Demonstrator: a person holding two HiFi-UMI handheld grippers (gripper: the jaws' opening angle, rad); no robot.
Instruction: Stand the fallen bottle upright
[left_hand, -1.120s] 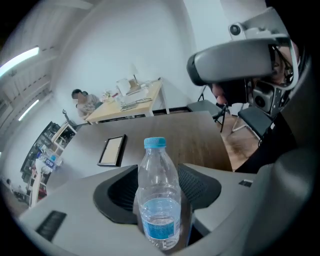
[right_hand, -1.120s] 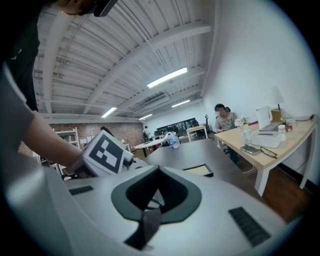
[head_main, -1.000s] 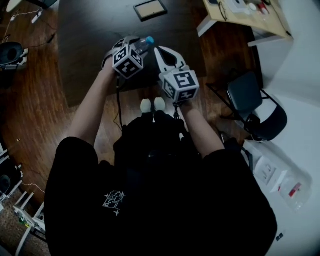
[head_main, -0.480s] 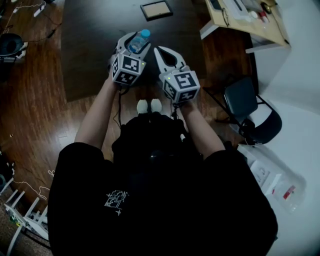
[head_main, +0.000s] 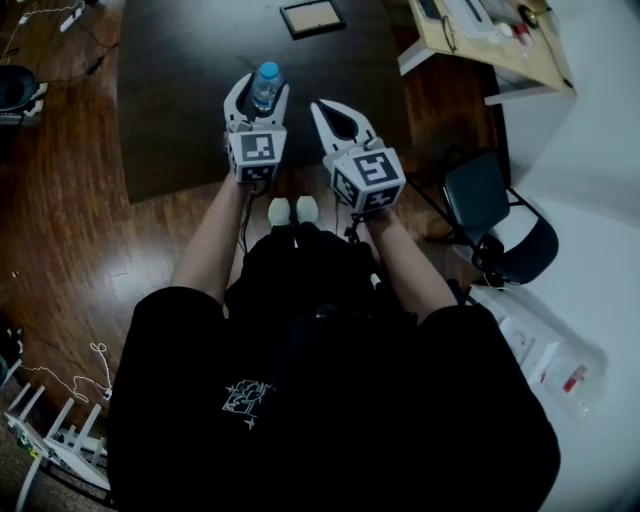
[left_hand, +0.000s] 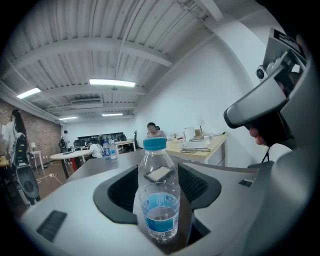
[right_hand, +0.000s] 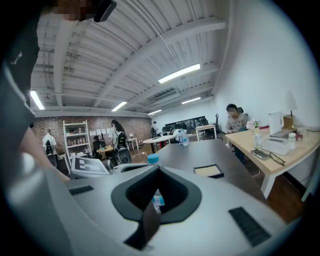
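A clear plastic bottle (head_main: 265, 85) with a blue cap and blue label stands upright between the jaws of my left gripper (head_main: 257, 88), over the dark table (head_main: 180, 90). In the left gripper view the bottle (left_hand: 159, 200) fills the gap of that gripper (left_hand: 160, 222), a little water in its lower part, and both jaws close on its sides. My right gripper (head_main: 325, 105) hovers just right of it, jaws shut with their tips together and nothing between them. In the right gripper view the bottle's cap (right_hand: 153, 159) shows past the closed tips (right_hand: 156, 170).
A flat framed panel (head_main: 312, 17) lies at the table's far side. A light wooden desk (head_main: 480, 40) with small items stands at the upper right, a black chair (head_main: 495, 210) below it. People sit at tables farther off (right_hand: 235, 120).
The left gripper has rolled and risen with the bottle in it, bringing the bottle from tilted to upright. The right gripper has hardly shifted.
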